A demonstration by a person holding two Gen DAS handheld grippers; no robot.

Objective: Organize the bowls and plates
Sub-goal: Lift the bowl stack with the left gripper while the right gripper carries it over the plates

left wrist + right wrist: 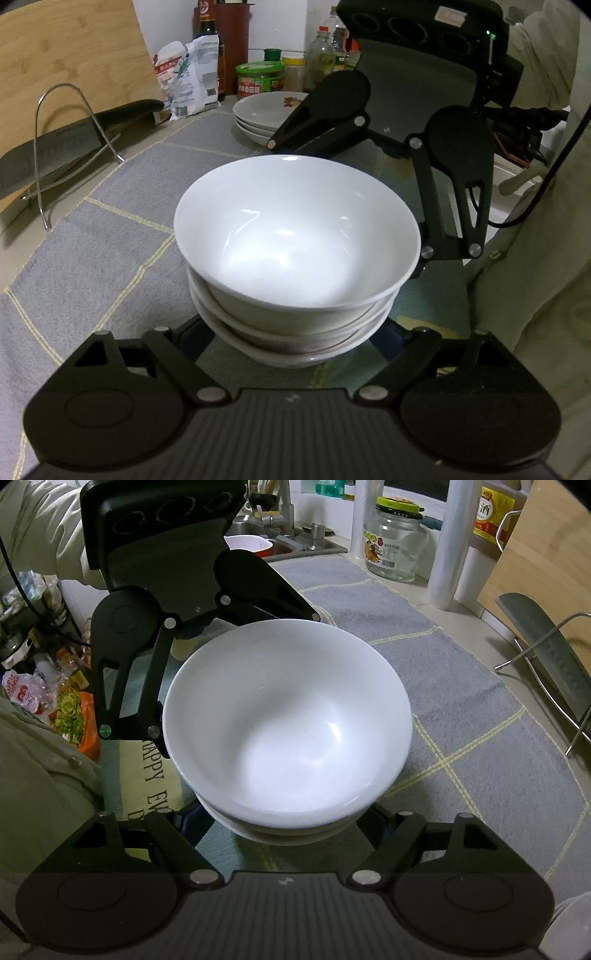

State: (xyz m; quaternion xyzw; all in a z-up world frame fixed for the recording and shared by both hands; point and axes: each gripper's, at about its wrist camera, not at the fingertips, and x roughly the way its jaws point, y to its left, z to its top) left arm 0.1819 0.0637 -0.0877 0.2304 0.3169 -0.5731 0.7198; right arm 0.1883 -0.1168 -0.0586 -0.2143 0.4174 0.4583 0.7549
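Facing each other across the bowl stack (295, 258), both grippers bracket it; jaws spread, contact hidden beneath the rims.

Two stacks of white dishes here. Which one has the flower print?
The plate stack at the back by the jars; its top plate has a floral motif. The bowl stack between the tongs is plain white.

Black tongs (373, 236), silver pivot screws, pale sleeves (40, 524).
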